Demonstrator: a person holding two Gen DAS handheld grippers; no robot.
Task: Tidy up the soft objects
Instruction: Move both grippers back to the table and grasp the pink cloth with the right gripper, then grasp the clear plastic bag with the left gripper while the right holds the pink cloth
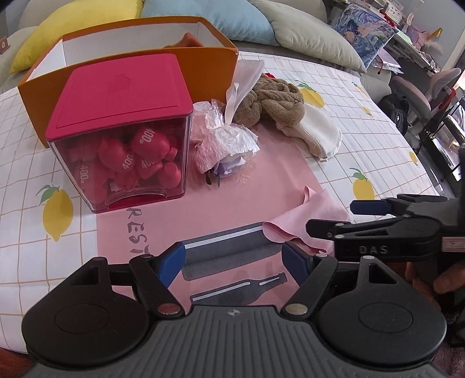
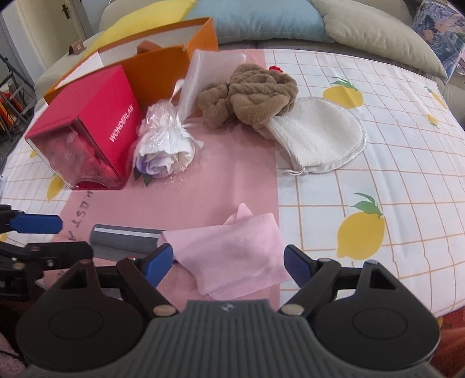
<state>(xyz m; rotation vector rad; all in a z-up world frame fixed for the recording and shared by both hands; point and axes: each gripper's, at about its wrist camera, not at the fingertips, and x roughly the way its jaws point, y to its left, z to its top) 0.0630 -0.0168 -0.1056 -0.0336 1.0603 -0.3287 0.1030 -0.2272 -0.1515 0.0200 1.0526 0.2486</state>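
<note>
My right gripper (image 2: pixel 228 263) and left gripper (image 1: pixel 234 261) hang wide open, jaws holding nothing. The thin pink cloth (image 2: pixel 232 256) looks light and floppy. I'd pinch its raised corner.

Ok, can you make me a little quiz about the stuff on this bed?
1. True or false: the pink cloth lies folded inside the orange box.
2. What colour is the lid of the clear container?
3. Which sits partly on the white pad? A) brown fluffy towel B) wrapped flower C) yellow pillow

Key: 1 false, it lies on the bed in front of the right tool. 2 red. 3 A.
</note>
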